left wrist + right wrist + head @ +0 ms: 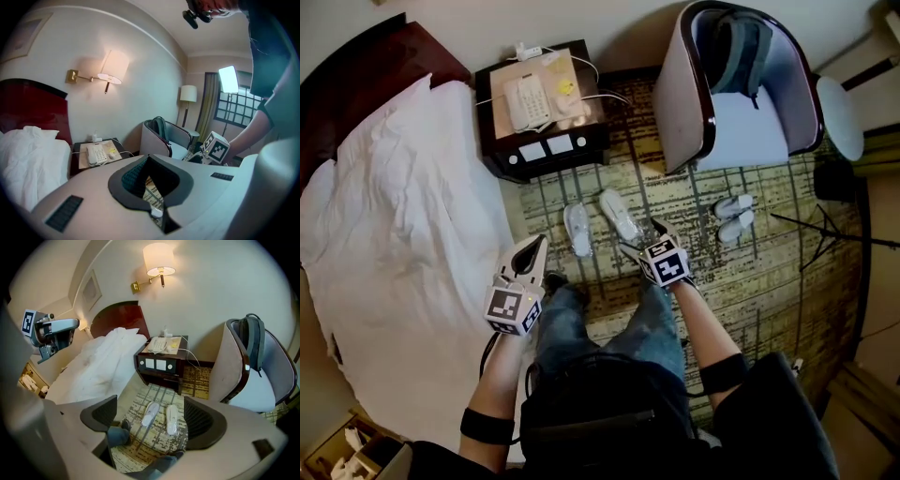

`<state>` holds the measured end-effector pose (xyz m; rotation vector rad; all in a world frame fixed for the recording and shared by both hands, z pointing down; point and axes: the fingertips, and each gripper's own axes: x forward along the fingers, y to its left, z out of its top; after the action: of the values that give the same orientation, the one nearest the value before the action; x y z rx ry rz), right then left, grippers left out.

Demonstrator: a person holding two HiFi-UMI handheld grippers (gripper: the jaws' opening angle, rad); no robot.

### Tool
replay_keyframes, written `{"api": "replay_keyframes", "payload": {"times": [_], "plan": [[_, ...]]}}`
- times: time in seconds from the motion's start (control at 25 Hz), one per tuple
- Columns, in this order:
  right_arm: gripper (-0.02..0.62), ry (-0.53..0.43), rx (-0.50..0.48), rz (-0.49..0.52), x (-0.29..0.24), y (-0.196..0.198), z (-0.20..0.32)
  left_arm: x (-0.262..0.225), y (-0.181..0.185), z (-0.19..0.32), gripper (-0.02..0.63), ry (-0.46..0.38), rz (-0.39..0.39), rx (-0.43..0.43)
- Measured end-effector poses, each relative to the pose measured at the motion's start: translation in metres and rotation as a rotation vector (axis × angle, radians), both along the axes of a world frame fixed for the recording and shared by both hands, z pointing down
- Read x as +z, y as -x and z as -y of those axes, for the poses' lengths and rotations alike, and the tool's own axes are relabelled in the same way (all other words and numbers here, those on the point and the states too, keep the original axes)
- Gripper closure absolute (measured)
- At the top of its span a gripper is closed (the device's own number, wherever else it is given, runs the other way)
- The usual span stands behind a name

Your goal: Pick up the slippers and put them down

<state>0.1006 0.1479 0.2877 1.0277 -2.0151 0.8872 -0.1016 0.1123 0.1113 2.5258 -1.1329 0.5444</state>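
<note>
The flat white fabric slippers are not yet lifted: the right gripper is held spread wide above them, and the left gripper is closed on nothing.

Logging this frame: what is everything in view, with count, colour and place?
slippers: two, white, on the carpet in front of the nightstand
other slippers: one pair, whitish, on the carpet by the armchair
carpet: one, yellow with dark pattern, floor
bed: one, white bedding, left
nightstand: one, dark brown, beside the bed
telephone: one, white, on the nightstand
armchair: one, pale with a dark frame, upper right
backpack: one, grey-green, in the armchair
wall lamp: one, lit, above the bed
floor lamp: one, white shade, behind the armchair
left tool: white, shut, empty
right tool: white, open, empty, above the slippers
</note>
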Motion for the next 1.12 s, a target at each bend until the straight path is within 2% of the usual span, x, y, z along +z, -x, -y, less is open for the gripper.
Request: {"api": "replay_keyframes", "payload": {"times": [0.24,0.52,0.64,0.84,0.96,1.12], "plan": [[0.106,0.048,0.033,-0.021,0.081,-0.006,0.001,0.067,-0.03,0.007,0.604,0.038,0.014,0.061],[0.106,0.08,0.057,-0.053,0.193,-0.009,0.006,0.169,-0.064,0.008,0.604,0.036,0.025,0.101],[0.095,0.113,0.058,-0.082,0.248,-0.011,-0.003,0.21,-0.082,0.007,0.604,0.074,0.009,0.106],[0.083,0.184,0.1,-0.095,0.352,-0.017,-0.014,0.304,-0.104,0.007,0.604,0.115,0.015,0.131],[0.083,0.212,0.111,-0.104,0.411,-0.019,-0.02,0.368,-0.112,0.005,0.604,0.123,0.024,0.151],[0.076,0.232,0.111,-0.116,0.483,-0.02,-0.025,0.451,-0.123,0.003,0.604,0.172,0.046,0.166]]}}
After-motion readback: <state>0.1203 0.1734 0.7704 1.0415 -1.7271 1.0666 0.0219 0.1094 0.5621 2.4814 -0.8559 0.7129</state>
